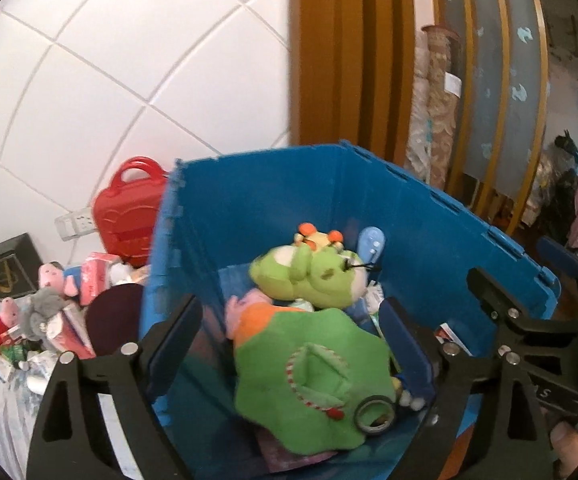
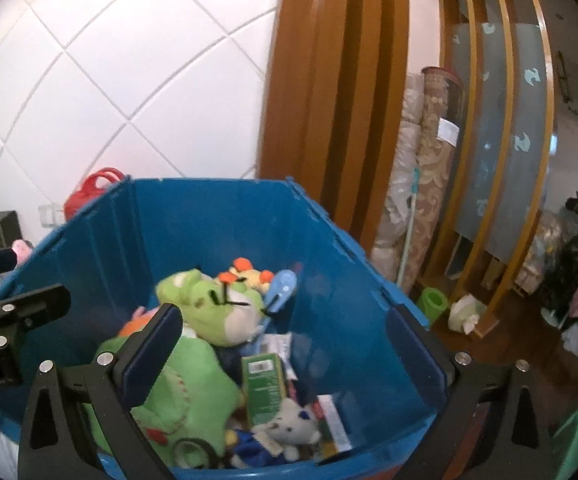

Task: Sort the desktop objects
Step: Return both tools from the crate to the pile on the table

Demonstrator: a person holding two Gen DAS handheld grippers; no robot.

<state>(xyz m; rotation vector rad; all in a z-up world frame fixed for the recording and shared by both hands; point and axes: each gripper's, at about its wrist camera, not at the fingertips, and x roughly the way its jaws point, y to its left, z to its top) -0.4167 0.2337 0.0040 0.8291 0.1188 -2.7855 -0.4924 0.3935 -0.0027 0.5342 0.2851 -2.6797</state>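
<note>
Both grippers [image 1: 289,340] [image 2: 285,344] hover over bin [image 1: 429,216], fingers [image 1: 177,336] apart.

A home is showing here — plush toys [image 1: 309,280] filling a blue bin [image 1: 369,200], rolled carpets [image 2: 429,200] leaning against wooden shelving [image 2: 501,120].

Both wrist views look down and forward into the blue bin [image 1: 273,208] from close above its near rim, facing the tiled wall [image 1: 129,80]. Left view sits further left, catching the surface [image 1: 5,412] clutter beside the bin. Right view [image 2: 217,216] sits further right, catching the floor [image 2: 521,340]. Shared: bin interior, green plush [image 1: 313,280] [image 2: 209,308], wall.
</note>
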